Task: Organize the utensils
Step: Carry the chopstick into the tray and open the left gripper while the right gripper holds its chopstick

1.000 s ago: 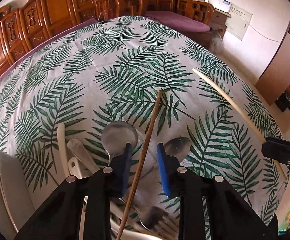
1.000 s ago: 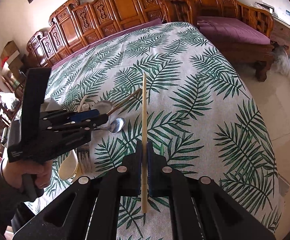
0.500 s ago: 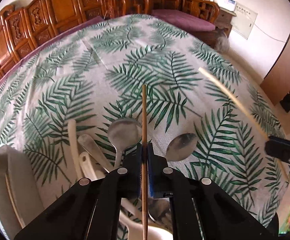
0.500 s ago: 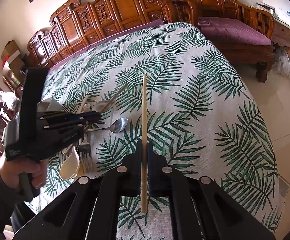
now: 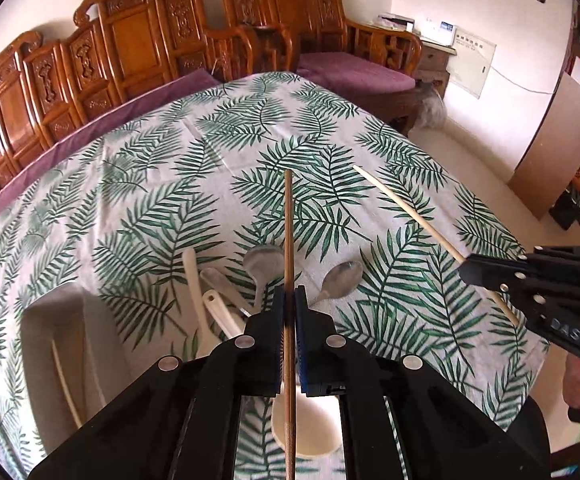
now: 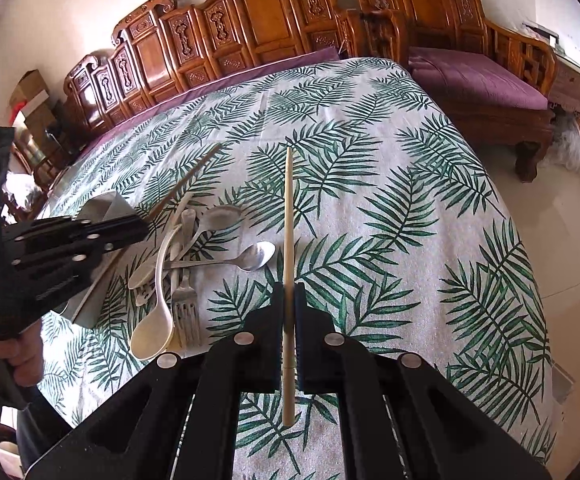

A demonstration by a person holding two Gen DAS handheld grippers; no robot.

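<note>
The left tongs [image 5: 288, 300] have just pressed together on the dark chopstick [image 5: 288, 232] and lifted it off the utensil pile [image 5: 225, 300] below them, while the right tongs [image 6: 288, 300] pinch the pale chopstick [image 6: 288, 216], so a pair is likely ready for the holder [image 5: 53, 332] at left.

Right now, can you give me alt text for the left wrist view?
Left tongs clamp a dark wooden chopstick above a leaf-print tablecloth. Spoons lie below; right tongs grip a pale chopstick.
</note>
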